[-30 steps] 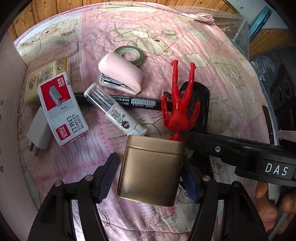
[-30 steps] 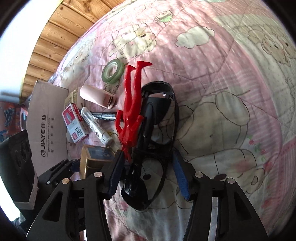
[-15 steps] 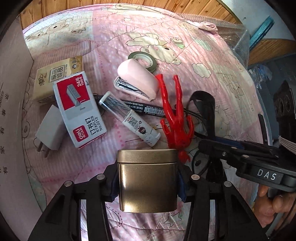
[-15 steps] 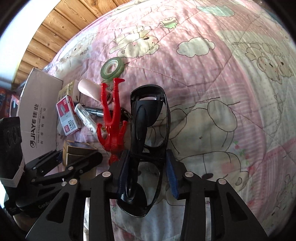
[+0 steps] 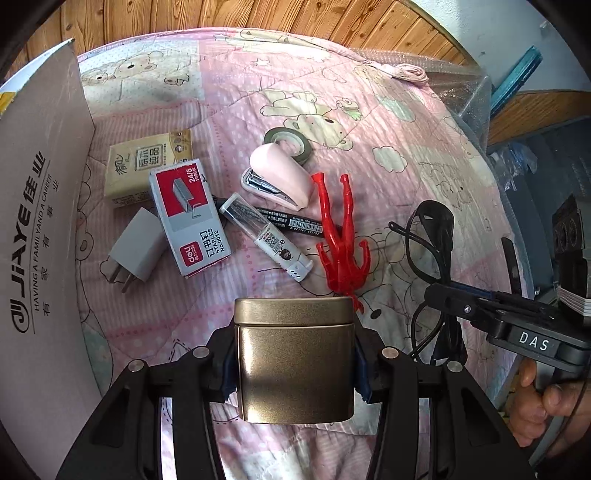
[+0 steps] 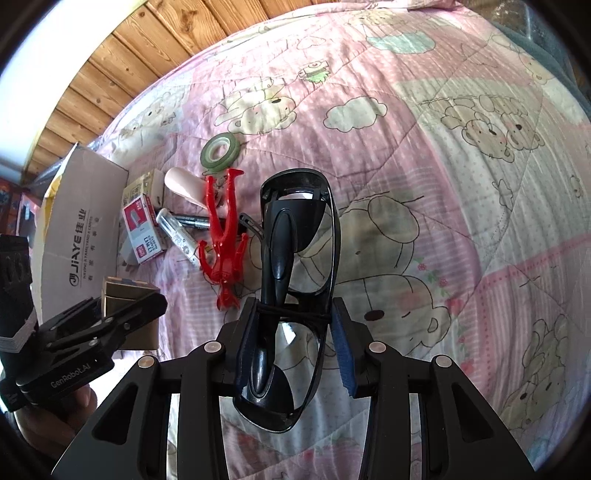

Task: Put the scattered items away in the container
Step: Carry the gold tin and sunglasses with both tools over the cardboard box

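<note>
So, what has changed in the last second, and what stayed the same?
The left gripper, open around the tin a second ago, has shut on it and raised it off the quilt. The right gripper has shut on the sunglasses and lifted them. The red figure, staple box, stapler and tape lie as before.

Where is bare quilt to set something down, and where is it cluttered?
Free: the wide quilt right of the sunglasses, and the stretch beyond the tape roll toward the wooden wall. Crowded: between the cardboard box and the red figure, around the staple box and stapler.
</note>
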The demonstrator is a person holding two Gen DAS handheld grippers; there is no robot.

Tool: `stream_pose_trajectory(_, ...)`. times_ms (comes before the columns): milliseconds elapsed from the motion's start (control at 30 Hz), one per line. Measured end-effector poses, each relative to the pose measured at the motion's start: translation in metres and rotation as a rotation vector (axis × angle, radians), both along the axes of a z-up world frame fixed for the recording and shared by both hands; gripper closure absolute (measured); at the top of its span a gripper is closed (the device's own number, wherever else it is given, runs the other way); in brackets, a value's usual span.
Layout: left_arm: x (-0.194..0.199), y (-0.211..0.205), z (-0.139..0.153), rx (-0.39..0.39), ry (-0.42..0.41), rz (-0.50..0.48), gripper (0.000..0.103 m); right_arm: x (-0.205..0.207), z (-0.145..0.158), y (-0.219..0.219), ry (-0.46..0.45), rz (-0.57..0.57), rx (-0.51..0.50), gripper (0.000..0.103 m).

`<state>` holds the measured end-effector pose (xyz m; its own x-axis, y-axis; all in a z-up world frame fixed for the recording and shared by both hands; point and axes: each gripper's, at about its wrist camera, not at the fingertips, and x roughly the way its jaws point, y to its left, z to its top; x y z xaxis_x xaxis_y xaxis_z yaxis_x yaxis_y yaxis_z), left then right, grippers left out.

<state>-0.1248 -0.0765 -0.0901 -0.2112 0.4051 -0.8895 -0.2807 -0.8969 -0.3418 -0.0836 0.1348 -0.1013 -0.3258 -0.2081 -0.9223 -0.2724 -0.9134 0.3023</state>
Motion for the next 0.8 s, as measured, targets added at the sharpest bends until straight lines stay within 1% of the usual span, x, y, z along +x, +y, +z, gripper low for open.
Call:
stream_pose_trajectory(300,0.019,-0.008,0.036,-0.052,0.061,0.017,0.054,0.020,0.019,-0.013,0.031,0.002,-0.002,0.064)
stream_pose_trajectory(467,0.033,-0.007,0.053,-0.090,0.106,0.007,0.054,0.038,0.029,-0.016,0.044,-0.001,0.004,0.064)
stream_pose_trajectory(567,0.041,-0.006,0.064,-0.095,0.133,-0.002,0.054,0.048,0.034,-0.020,0.053,-0.006,0.009,0.064)
stream_pose_trajectory(800,0.061,-0.003,0.088,-0.073,0.184,-0.012,0.054,0.069,0.047,-0.028,0.077,0.002,0.023,0.064)
